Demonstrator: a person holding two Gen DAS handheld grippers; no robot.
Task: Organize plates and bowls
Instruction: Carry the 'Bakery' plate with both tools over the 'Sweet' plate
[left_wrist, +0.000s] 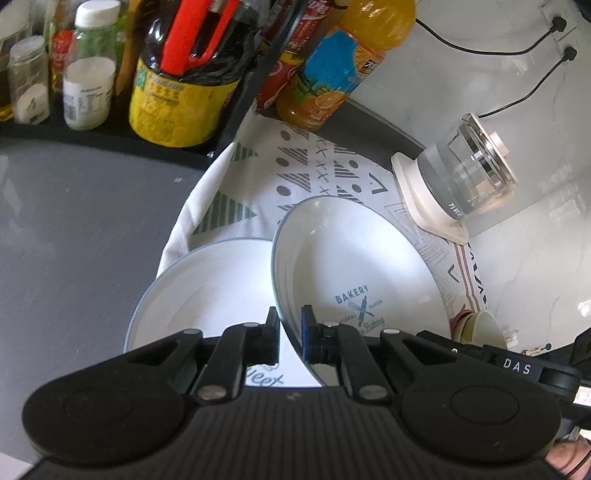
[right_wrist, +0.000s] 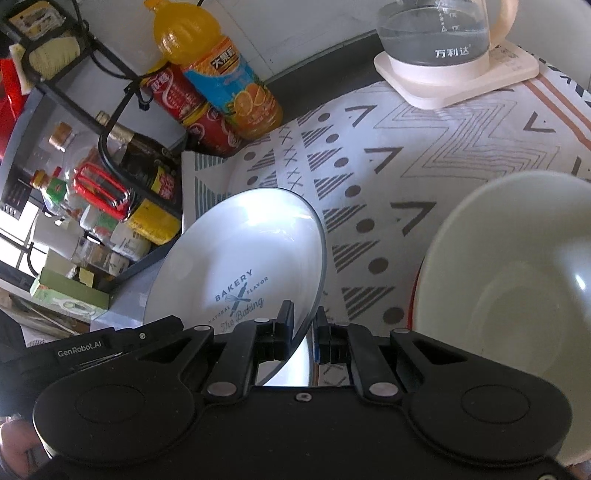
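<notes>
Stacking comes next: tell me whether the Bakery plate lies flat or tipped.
Tipped. The Bakery plate stands steeply on edge, rim clamped by both the left gripper and right gripper, above another plate.

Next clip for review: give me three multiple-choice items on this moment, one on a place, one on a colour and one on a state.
1. Where does the glass kettle stand?
A. On its cream base on the patterned cloth
B. In the black rack
C. Inside a bowl

2. What colour is the drink in the juice bottle?
A. Green
B. Orange
C. Clear

3. How is the BAKERY plate placed?
A. Flat on the cloth
B. Upside down
C. Tilted up, rim between gripper fingers

Answers:
1 A: the cream base rests on the patterned cloth.
2 B: the liquid is orange.
3 C: the left gripper and right gripper both hold its rim.
</notes>
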